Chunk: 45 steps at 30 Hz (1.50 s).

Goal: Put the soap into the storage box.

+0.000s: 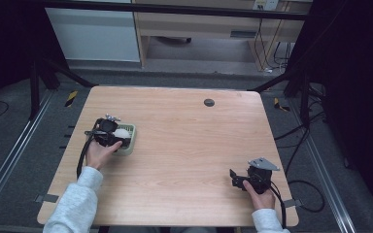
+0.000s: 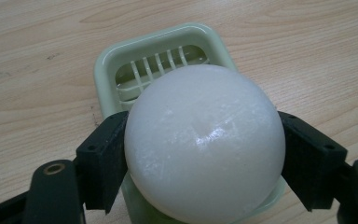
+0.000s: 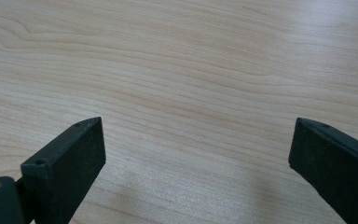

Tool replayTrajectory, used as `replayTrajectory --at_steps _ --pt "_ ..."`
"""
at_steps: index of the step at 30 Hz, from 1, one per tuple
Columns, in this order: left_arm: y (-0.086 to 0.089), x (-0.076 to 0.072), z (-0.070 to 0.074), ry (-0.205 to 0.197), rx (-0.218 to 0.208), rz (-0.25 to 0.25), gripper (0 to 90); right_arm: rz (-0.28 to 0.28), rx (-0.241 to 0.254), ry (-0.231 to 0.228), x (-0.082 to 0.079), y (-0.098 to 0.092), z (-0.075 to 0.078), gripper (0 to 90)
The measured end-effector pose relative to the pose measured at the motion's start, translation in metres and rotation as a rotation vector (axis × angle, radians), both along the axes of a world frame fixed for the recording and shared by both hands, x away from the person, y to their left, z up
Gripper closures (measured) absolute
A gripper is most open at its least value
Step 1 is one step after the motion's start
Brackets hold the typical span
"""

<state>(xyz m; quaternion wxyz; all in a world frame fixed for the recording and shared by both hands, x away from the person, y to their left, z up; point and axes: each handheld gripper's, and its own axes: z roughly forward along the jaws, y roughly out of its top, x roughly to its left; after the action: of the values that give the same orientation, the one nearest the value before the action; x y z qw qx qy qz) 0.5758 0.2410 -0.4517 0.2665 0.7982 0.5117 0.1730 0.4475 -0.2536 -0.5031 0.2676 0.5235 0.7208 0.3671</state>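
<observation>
Grasping white ball (image 2: pixel 204 142): left gripper (image 2: pixel 205 158), jaws clamped on both its sides, pale green basket (image 2: pixel 121 65) just beyond; right gripper (image 3: pixel 196 154), jaws spread wide, released, over bare desk (image 3: pixel 191 70)

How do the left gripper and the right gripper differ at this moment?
The left gripper is shut on the white ball above the green tray; the right gripper holds nothing. The left jaws press the ball's sides; the right jaws stand wide apart over bare table. Both have black jaws.
</observation>
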Motion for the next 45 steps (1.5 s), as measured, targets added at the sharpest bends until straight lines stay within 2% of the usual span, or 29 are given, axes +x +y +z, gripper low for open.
replayTrajectory --at_steps 7,11,21,22,32,36,39,45 --pt "-0.0019 -0.0006 0.0000 0.001 0.007 -0.006 23.6 -0.001 0.012 0.007 -0.0006 0.0004 0.0007 4.1" --pt "-0.0020 -0.0007 0.0001 0.003 0.008 -0.005 23.6 0.000 0.001 0.001 -0.0001 0.0000 0.0001 4.1" --pt "-0.0013 -0.0002 -0.0056 0.013 0.014 0.001 23.6 -0.001 0.012 0.007 -0.0006 0.0004 0.0007 4.1" --pt "-0.0009 -0.0006 -0.0062 0.010 0.012 0.002 23.6 -0.001 0.001 0.000 0.0000 0.0000 0.0001 4.1" --pt "0.0002 -0.0021 -0.0076 0.001 -0.001 0.002 23.5 0.001 0.001 0.003 -0.0001 0.0003 -0.0001 4.1" --pt "0.0002 -0.0026 -0.0072 -0.014 0.009 0.007 23.1 0.002 0.001 0.003 -0.0001 0.0003 -0.0001 4.1" --pt "0.0029 -0.0031 -0.0055 -0.013 -0.015 0.011 23.1 0.000 0.006 0.007 -0.0001 0.0008 -0.0004 4.1" --pt "0.0037 -0.0059 -0.0031 -0.027 -0.014 0.007 23.1 0.000 0.010 0.011 -0.0004 0.0011 -0.0001 4.1"
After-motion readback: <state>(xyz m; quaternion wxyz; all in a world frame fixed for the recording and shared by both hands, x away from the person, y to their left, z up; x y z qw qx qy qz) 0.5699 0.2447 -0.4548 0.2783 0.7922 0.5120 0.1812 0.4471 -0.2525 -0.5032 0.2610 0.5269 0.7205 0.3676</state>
